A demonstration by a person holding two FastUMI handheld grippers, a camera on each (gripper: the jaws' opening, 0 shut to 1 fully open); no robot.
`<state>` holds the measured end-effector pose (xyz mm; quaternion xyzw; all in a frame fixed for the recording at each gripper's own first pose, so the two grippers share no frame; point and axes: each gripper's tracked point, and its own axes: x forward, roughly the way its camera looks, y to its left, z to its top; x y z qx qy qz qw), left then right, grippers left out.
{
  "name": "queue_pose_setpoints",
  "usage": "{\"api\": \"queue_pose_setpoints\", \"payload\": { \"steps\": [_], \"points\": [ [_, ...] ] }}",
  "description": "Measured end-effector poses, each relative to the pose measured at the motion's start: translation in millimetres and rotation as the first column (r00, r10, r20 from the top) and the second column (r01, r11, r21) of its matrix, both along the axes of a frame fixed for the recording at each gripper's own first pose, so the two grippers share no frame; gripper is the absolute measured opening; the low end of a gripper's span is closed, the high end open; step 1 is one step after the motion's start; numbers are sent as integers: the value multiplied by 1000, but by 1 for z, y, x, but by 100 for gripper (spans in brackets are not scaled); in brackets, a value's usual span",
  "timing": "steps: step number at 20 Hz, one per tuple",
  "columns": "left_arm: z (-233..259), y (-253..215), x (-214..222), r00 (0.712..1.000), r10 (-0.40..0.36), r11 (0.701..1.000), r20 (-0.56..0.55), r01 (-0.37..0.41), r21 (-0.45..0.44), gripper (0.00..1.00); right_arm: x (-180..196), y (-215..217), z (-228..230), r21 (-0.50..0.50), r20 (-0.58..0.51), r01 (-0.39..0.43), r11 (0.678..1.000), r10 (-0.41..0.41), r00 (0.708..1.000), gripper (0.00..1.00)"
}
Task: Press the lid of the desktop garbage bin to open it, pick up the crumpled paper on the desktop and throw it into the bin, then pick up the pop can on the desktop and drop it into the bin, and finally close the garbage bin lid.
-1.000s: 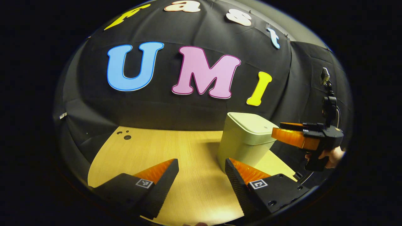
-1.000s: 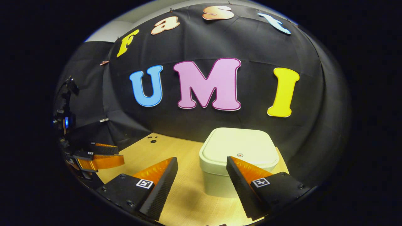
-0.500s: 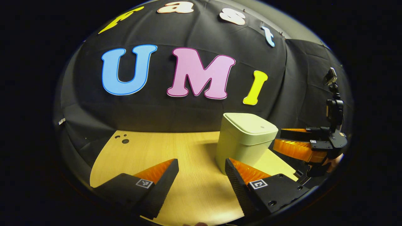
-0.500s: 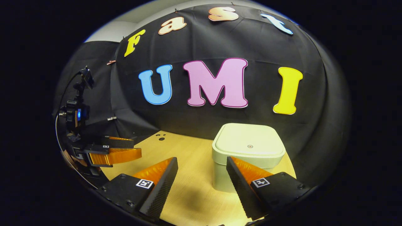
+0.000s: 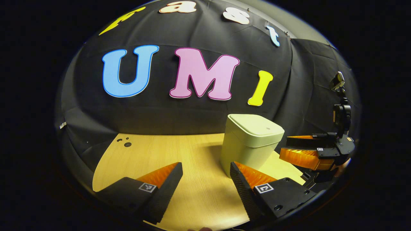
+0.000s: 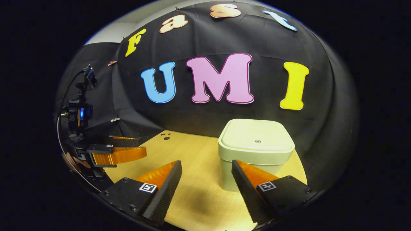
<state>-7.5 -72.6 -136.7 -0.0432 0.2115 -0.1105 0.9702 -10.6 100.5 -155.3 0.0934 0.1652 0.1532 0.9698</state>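
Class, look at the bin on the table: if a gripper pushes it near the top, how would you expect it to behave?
The bin stands tall on a narrower base, so a high push may tip it. The wooden table looks smooth, so it might slide instead. Its walls look rigid, probably plastic, unlikely to flex.

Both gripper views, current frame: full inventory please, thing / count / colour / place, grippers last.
garbage bin: 1, pale cream, standing on the right half of the table, near the back wall; nothing touches it.
lid: 1, pale cream with a small round dot near its front middle, lying flat and shut on the bin.
table: 1, light wood, bare around the bin; a few small dark holes at its far left corner.
booth wall: 1, black cloth, behind and beside the table.
left gripper: 1, low over the table's front, left of the bin, fingers apart, holding nothing.
right gripper: 1, at the table's front right, short of the bin, fingers apart, holding nothing.
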Motion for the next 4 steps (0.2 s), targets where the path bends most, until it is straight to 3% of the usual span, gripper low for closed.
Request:
{"api": "queue_pose_setpoints", "payload": {
  "steps": [4],
  "points": [
    [0, 1, 1, 1000, 0, 1000, 1, 0, 2, 95, 1, 4, -3, 2, -11, -4, 1000, 4, 1000, 98]
  ]
}}
